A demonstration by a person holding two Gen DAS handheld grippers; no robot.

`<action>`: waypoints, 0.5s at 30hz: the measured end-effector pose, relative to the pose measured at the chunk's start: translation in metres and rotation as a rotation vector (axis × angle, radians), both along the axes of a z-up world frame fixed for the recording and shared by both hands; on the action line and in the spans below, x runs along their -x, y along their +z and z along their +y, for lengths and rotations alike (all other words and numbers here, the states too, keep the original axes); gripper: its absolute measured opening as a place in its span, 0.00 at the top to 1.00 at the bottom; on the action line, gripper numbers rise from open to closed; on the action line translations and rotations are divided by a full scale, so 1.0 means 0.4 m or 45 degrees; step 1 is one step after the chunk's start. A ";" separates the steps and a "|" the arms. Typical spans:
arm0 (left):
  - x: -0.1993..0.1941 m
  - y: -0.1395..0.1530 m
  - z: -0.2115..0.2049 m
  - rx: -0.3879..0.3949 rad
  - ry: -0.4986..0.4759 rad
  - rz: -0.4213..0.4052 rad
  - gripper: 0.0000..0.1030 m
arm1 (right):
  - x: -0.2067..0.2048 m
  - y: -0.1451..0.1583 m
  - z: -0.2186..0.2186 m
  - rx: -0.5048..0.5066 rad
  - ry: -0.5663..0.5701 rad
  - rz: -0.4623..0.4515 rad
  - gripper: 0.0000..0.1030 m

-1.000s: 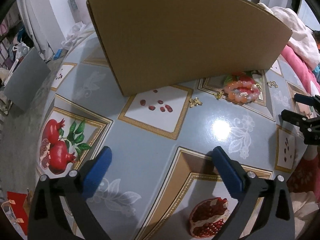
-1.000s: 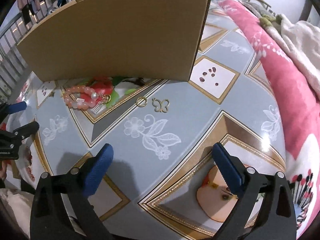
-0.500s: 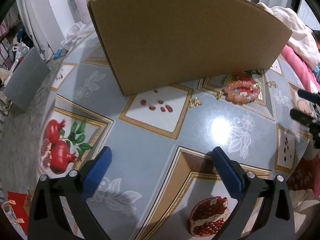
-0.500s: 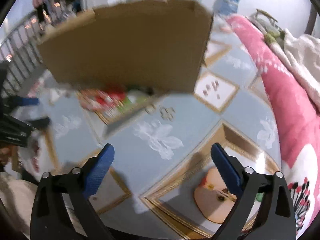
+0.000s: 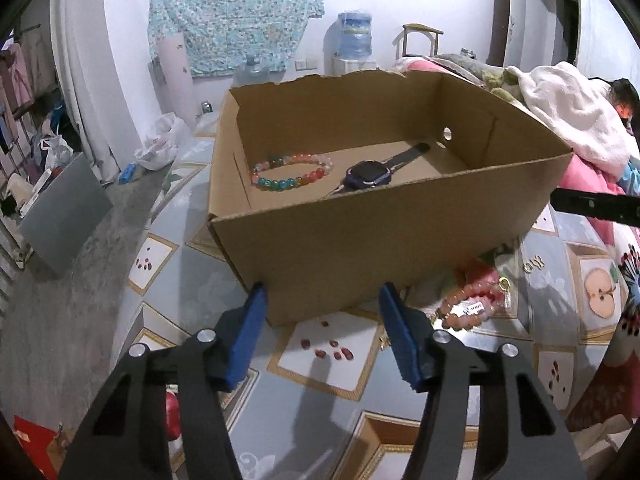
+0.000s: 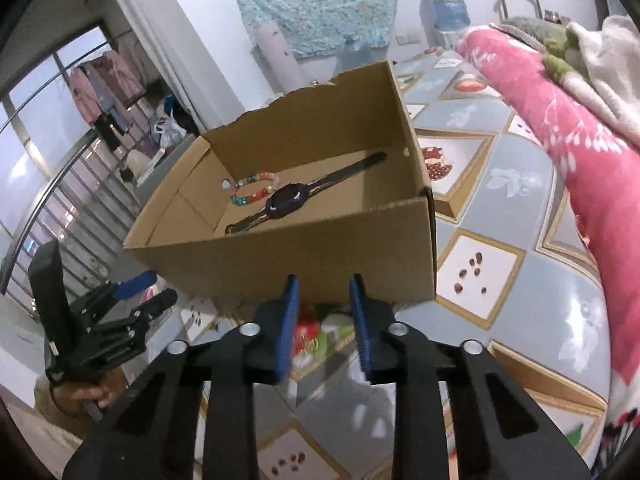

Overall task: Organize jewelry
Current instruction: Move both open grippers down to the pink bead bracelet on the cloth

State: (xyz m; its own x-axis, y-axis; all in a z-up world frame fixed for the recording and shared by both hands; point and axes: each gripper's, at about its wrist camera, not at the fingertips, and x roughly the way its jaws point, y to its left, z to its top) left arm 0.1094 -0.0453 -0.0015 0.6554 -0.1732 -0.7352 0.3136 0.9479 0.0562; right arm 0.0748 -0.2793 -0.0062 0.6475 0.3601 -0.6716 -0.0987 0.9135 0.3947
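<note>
An open cardboard box (image 5: 360, 240) (image 6: 280, 256) stands on the patterned table. Inside it lie a multicoloured bead bracelet (image 5: 292, 170) (image 6: 252, 190) and a dark watch (image 5: 368, 174) (image 6: 286, 200). A pink bead bracelet (image 5: 472, 304) lies on the table in front of the box's right corner, with small gold pieces (image 5: 534, 266) beyond it. My left gripper (image 5: 323, 294) (image 6: 154, 290) hangs before the box's near wall, jaws closing, nothing between them. My right gripper (image 6: 324, 282) is also in front of the box, jaws closing to a narrow gap, empty.
A pink quilt (image 6: 560, 128) and a white blanket (image 5: 560, 104) run along the table's right side, with a person (image 5: 624, 108) lying there. A grey board (image 5: 64, 208) leans on the floor left of the table. A hand (image 6: 80, 396) holds the left gripper.
Both cameras have risen and tilted up, so the box's inside with the bracelet and watch now shows. Both pairs of jaws have narrowed, the right pair more.
</note>
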 end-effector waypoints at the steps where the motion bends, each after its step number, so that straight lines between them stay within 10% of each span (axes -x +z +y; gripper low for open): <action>1: 0.000 -0.008 0.011 0.007 0.001 0.000 0.47 | -0.002 0.003 0.005 -0.012 -0.003 -0.005 0.78; 15: -0.028 -0.003 0.036 0.119 -0.058 0.006 0.49 | -0.005 0.016 0.021 0.012 0.031 -0.044 0.76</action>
State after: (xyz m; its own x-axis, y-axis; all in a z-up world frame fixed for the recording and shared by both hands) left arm 0.1208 -0.0309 -0.0026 0.6417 -0.2706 -0.7176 0.3562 0.9338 -0.0337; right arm 0.0768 -0.2708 0.0001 0.6615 0.3702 -0.6522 -0.1347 0.9142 0.3823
